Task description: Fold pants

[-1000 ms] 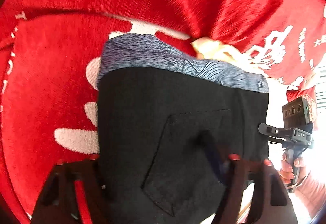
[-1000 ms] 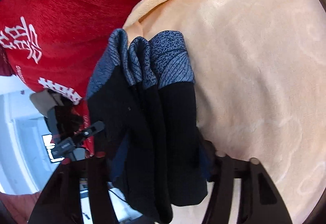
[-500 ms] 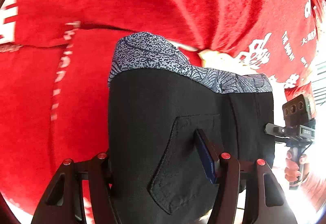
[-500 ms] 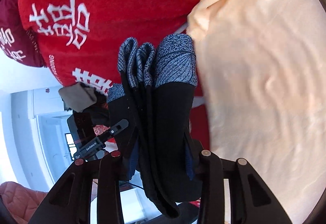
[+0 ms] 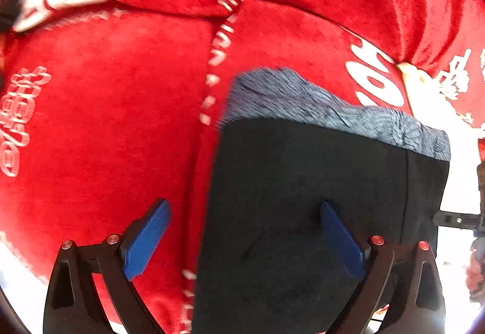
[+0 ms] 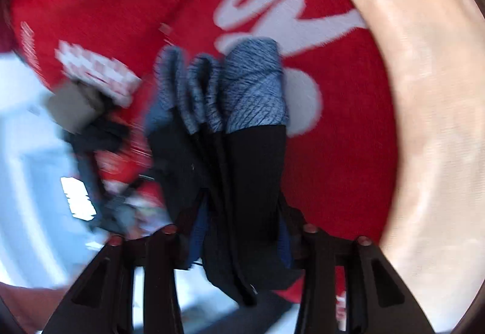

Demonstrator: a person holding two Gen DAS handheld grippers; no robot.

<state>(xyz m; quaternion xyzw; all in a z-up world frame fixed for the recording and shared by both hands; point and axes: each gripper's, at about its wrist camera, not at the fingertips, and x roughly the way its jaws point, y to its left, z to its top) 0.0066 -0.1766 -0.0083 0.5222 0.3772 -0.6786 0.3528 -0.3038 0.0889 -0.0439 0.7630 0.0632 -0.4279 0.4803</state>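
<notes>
The folded black pants [image 5: 303, 212] with a blue-grey patterned waistband [image 5: 318, 109] hang in front of the red blanket. My left gripper [image 5: 245, 240] is open, its blue pads [image 5: 147, 240] apart; the pants' left edge lies between them, not clamped. My right gripper [image 6: 239, 234] is shut on the folded pants [image 6: 242, 170], which hang bunched in several layers, waistband [image 6: 254, 91] away from me. The left gripper shows blurred at the left of the right wrist view [image 6: 91, 146].
A red blanket with white lettering [image 5: 106, 121] covers the surface below. A peach-coloured blanket [image 6: 430, 121] lies to the right of it. Bright white floor or room shows at the left of the right wrist view [image 6: 27, 167].
My left gripper has opened and let go of the pants. Both views have swung across the red blanket; the right gripper still holds the folded bundle.
</notes>
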